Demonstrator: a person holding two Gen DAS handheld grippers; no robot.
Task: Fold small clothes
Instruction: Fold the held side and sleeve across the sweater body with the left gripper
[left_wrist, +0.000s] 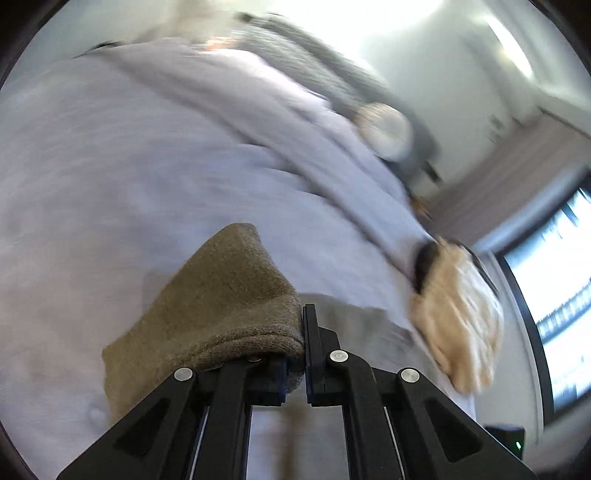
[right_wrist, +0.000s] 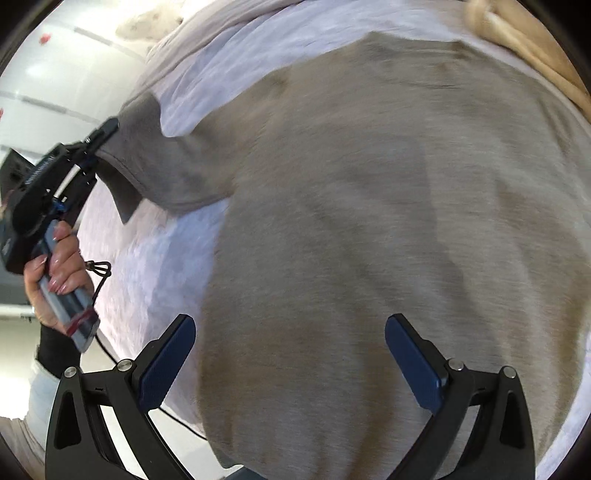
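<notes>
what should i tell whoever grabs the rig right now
Left gripper: shut on a sleeve edge of the taupe shirt, held lifted.
Right gripper: open, over the shirt body, holding nothing.
The shirt lies spread on the pale sheet; a tan garment lies at the far edge.
Done: the sleeve is gripped. No finished fold shows.
Left: probably fold that sleeve across the body, then the rest.

taupe garment (right_wrist: 369, 240) spread flat, sleeve lifted
</notes>
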